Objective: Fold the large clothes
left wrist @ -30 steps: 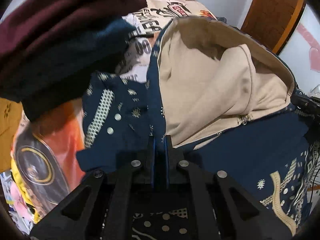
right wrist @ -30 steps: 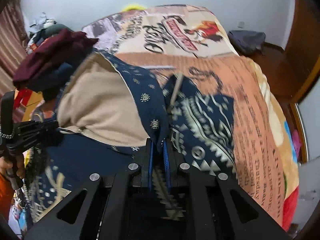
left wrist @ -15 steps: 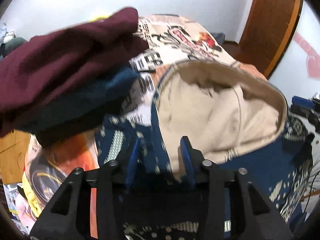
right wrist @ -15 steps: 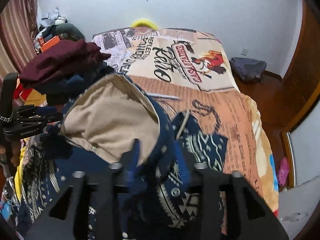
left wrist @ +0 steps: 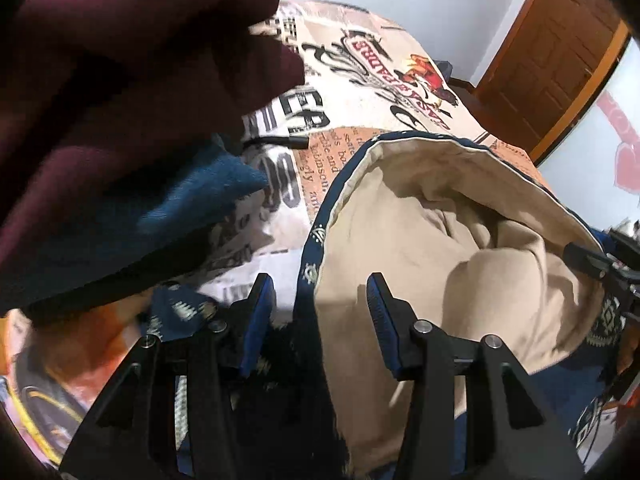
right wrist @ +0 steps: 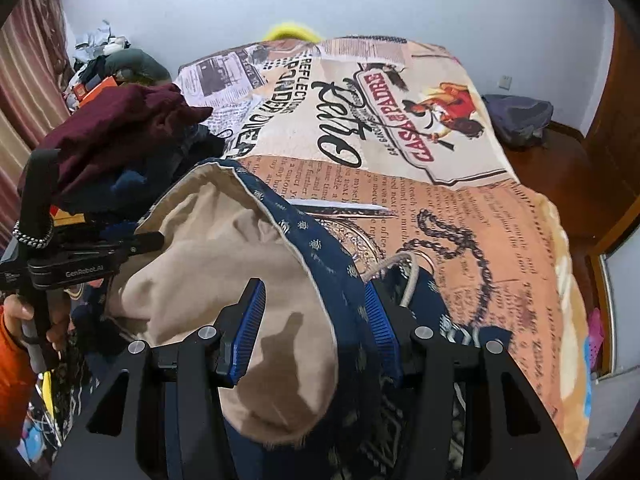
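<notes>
A navy patterned hoodie with beige lining lies on the bed, its hood gaping open. It also shows in the right wrist view. My left gripper is open, its jaws spread on either side of the hood's navy rim, not gripping it. My right gripper is open too, jaws spread around the hood's other edge. A white drawstring hangs by the right jaw. The left gripper's body shows in the right wrist view.
A stack of folded maroon and dark blue clothes sits close on the left; it also shows in the right wrist view. The printed bedspread extends beyond. A wooden door is at right.
Both grippers were shut on the hood's rim one second ago. They have opened wide and let the hoodie go; the hood has settled on the bed.
</notes>
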